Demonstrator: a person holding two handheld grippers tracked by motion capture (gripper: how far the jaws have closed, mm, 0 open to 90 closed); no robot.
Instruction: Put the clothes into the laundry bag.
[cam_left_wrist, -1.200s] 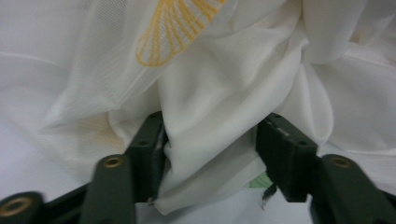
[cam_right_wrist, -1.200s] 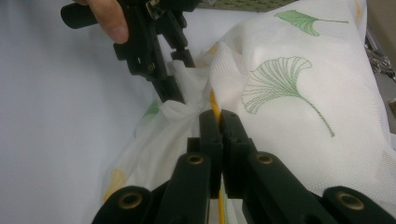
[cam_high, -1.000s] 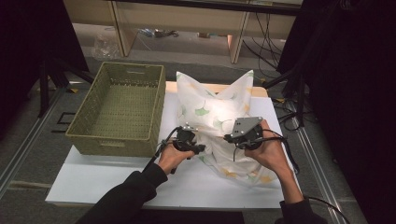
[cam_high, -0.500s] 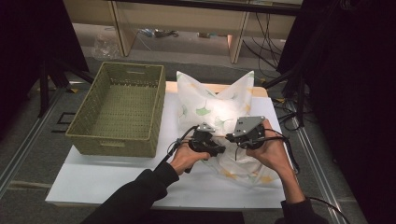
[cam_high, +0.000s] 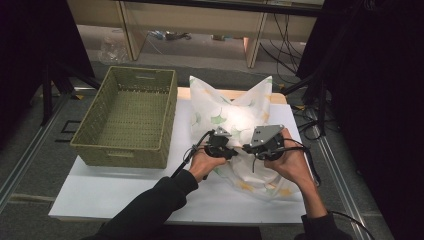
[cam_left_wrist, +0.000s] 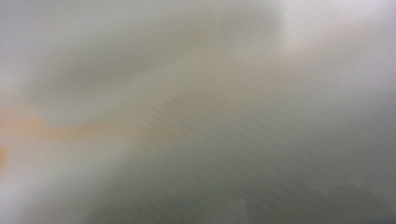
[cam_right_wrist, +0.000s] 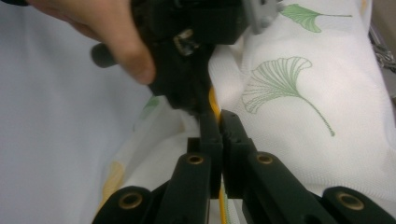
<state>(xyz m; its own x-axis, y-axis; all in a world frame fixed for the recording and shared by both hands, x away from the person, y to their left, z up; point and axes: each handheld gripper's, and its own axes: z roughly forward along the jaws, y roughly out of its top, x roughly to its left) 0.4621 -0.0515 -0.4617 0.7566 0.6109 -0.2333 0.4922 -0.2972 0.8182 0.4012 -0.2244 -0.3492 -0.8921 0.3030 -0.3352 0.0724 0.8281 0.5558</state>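
The pillow (cam_high: 235, 125) lies mid-table, at three o'clock from the basket (cam_high: 127, 120) — soft, light, floppy, best pinched at its near hem. The right gripper (cam_right_wrist: 218, 126) clamps that hem; the left gripper (cam_high: 220, 147) has just closed on fabric beside it.
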